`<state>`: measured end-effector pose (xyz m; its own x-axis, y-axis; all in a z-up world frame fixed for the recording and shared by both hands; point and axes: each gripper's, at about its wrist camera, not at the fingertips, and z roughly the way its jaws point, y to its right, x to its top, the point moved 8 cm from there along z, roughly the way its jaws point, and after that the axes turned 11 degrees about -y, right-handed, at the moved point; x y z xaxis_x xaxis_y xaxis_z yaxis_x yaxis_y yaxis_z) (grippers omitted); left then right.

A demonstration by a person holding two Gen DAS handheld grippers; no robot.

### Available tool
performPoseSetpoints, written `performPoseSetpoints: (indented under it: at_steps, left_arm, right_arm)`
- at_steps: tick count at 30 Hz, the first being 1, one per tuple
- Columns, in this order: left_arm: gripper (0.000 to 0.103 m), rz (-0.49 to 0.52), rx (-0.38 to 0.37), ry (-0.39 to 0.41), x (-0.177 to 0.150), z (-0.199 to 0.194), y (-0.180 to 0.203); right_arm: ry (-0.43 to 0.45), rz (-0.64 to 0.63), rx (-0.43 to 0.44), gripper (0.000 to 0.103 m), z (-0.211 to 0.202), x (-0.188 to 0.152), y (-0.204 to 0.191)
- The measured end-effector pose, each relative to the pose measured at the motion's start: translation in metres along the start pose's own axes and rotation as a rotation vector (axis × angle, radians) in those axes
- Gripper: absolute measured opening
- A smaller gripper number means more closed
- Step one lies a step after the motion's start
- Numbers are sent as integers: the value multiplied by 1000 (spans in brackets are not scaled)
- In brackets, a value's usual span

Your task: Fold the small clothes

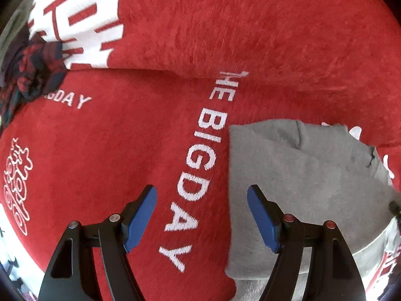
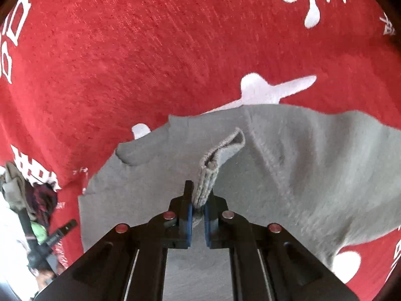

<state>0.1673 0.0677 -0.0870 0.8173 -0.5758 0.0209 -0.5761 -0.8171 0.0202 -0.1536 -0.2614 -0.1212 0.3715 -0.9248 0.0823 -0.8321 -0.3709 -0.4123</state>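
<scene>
A small grey garment [image 1: 300, 180] lies flat on a red blanket [image 1: 250, 30] with white lettering. My left gripper [image 1: 201, 200] is open and empty, hovering over the garment's left edge, one blue pad [image 1: 260, 215] above the grey cloth and the other above the blanket. In the right wrist view the grey garment [image 2: 313, 150] spreads below my right gripper [image 2: 198, 215], which is shut on a ribbed grey edge [image 2: 213, 165] of it, lifted and folded up between the pads.
A crumpled red and dark plaid garment [image 1: 32, 75] lies at the far left of the blanket; it also shows in the right wrist view [image 2: 42, 200]. The red blanket [image 2: 150, 50] stretches beyond the grey garment.
</scene>
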Motion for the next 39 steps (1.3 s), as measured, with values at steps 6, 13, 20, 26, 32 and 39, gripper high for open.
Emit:
performPoseSetpoints:
  at_steps: [6,13,20,26,32,39]
  left_arm:
    - [75,50,51,2,-6,-6,-11]
    - [75,145,-7,6,-44,-28,-15]
    - [75,301,17,-44,-81,1,19]
    - [76,190,50,-9,-68,9,15]
    - [76,165,62,28,-63,4,12]
    - [80,118,20,17,-64,7,-3]
  right_arm:
    - [-31,187,-43,36,2,-11,43]
    - [-173,115,226,45,9,-67,-30]
    - [-173,184,226,45,18,-80,-31]
    - [-99,260,172,45,9,-62,2]
    - [-62,321,151,6,7,-40,18]
    - [-97,359,135,4,8,-58,35]
